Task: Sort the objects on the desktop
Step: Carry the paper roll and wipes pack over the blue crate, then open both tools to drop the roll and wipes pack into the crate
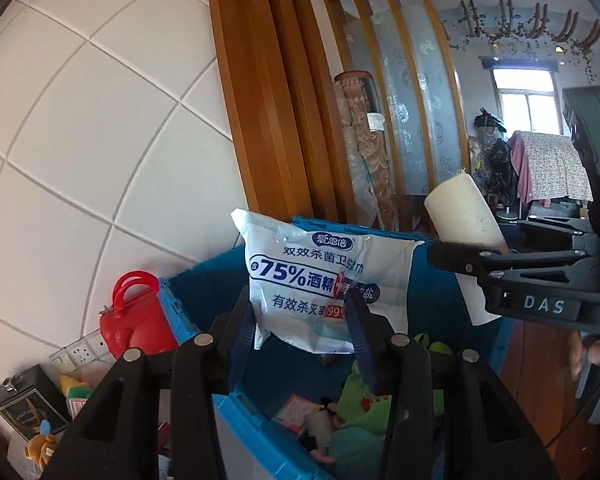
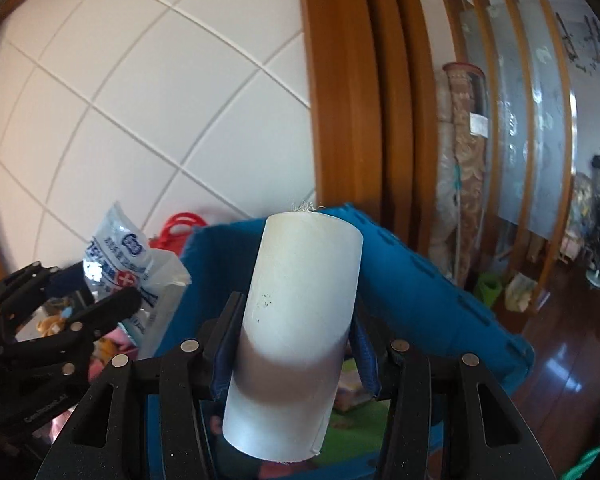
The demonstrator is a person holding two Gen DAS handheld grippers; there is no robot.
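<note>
My left gripper (image 1: 298,296) is shut on a white and blue pack of alcohol wipes (image 1: 320,264), held upright above an open blue crate (image 1: 204,280). My right gripper (image 2: 296,312) is shut on a white cylindrical roll (image 2: 300,300) that sticks up over the crate's far wall (image 2: 420,288). In the left wrist view the right gripper (image 1: 456,258) comes in from the right with the roll (image 1: 464,212). The right wrist view has the left gripper (image 2: 108,284) and the wipes pack (image 2: 132,264) at the left. A green plush toy (image 1: 360,404) and small cards lie inside the crate.
A red handbag-shaped case (image 1: 136,320) stands left of the crate against the tiled wall, near wall sockets (image 1: 80,350). A dark box (image 1: 28,404) and a small bear toy (image 1: 40,450) sit lower left. Behind are a wooden door frame (image 1: 260,100), rolled carpets (image 1: 360,140) and wooden floor (image 2: 572,352).
</note>
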